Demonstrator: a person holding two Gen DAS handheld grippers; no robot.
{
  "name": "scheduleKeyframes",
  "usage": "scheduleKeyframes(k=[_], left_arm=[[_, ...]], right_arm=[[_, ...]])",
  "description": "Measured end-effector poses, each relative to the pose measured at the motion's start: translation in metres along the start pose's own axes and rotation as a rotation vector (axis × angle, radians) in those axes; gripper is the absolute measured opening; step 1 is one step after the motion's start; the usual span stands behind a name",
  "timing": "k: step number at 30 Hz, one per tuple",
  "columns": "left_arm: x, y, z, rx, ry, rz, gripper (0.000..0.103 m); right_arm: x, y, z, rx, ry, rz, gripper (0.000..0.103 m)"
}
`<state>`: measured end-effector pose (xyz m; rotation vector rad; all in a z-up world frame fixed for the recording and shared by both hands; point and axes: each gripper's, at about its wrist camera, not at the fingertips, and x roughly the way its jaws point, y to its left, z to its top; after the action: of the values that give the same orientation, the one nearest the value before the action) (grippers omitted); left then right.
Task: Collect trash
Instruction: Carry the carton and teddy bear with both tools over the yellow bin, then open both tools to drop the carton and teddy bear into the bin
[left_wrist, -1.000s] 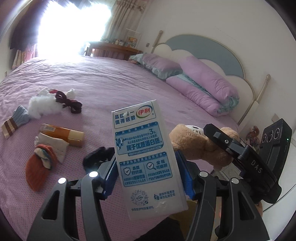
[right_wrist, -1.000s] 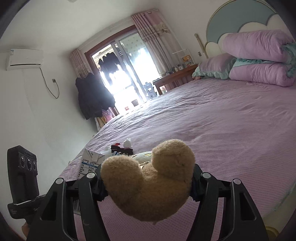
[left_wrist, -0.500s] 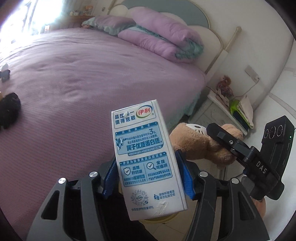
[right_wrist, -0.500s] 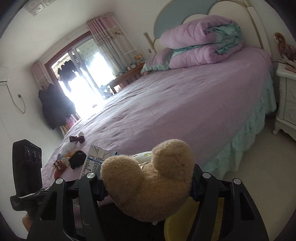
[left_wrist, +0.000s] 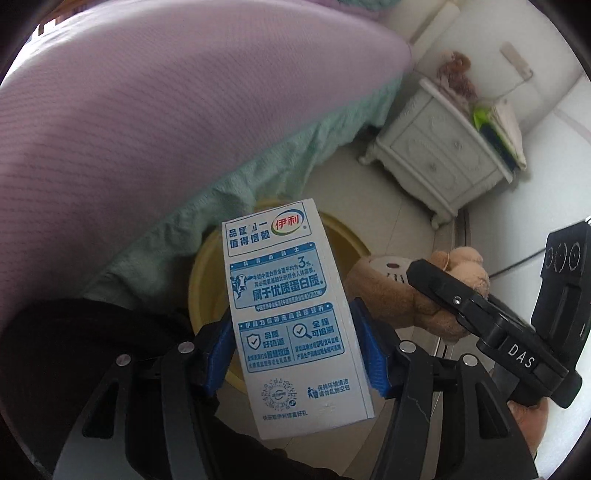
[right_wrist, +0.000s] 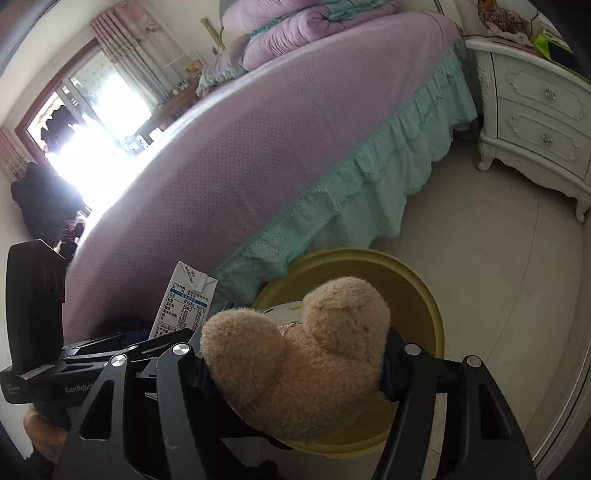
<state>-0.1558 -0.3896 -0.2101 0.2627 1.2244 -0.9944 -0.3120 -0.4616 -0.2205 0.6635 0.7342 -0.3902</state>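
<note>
Left wrist view: your left gripper (left_wrist: 293, 345) is clenched on the carton (left_wrist: 291, 314), blue pads pressing its two narrow sides.
Carton axis: its long axis runs up and away from you along the fingers, top end tilted slightly left, printed face toward the camera.
Key relation: the yellow bin (left_wrist: 343, 230) lies directly behind and below the carton, its rim showing on both sides of the carton. Judging from that, you need only lower or tip forward and let go; no sideways travel looks necessary.
Right wrist view: your right gripper (right_wrist: 293, 363) is clamped on the teddy (right_wrist: 295, 354), which bulges out between the fingers and hangs over the bin (right_wrist: 436, 306).
Nearer hand: both sit over the bin; the carton (right_wrist: 184, 301) is to the teddy's left, closer to the bed (right_wrist: 258, 147).
Caution: the teddy looks like a toy, not trash; you may want to drop only the carton.
Writing, carton front: the 伊利 logo, "3%", large 属于优质蛋白质, 品质好奶源 and 全程可追溯, a QR code and a small keep-clean line at the bottom.
Writing, carton side: a nutrition table, too small to read.
Writing, tools: "DAS" on the right tool, "GenRobot" on the left.
Surroundings: a white nightstand (left_wrist: 439, 155) stands well apart from the bin.
</note>
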Motion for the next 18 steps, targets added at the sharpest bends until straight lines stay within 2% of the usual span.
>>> scheduleKeyframes(k=[2, 4, 8, 11, 15, 18], left_arm=[[0.010, -0.005, 0.000, 0.029, 0.022, 0.006, 0.064], [0.018, -0.006, 0.000, 0.053, 0.041, 0.001, 0.077], [0.033, -0.010, 0.001, 0.097, 0.080, -0.001, 0.085], [0.040, -0.015, 0.003, 0.114, 0.104, -0.004, 0.090], [0.043, -0.015, 0.008, 0.171, 0.127, 0.078, 0.090], [0.046, -0.015, 0.009, 0.188, 0.139, 0.097, 0.091]], right_arm=[[0.004, -0.005, -0.003, 0.002, 0.009, -0.028, 0.062], [0.007, -0.011, -0.005, 0.013, 0.018, -0.042, 0.062], [0.012, -0.020, -0.008, 0.023, 0.037, -0.078, 0.062], [0.017, -0.026, -0.011, 0.033, 0.053, -0.078, 0.062], [0.033, -0.028, -0.017, 0.017, 0.103, -0.091, 0.062], [0.053, -0.032, -0.025, 0.020, 0.168, -0.106, 0.063]])
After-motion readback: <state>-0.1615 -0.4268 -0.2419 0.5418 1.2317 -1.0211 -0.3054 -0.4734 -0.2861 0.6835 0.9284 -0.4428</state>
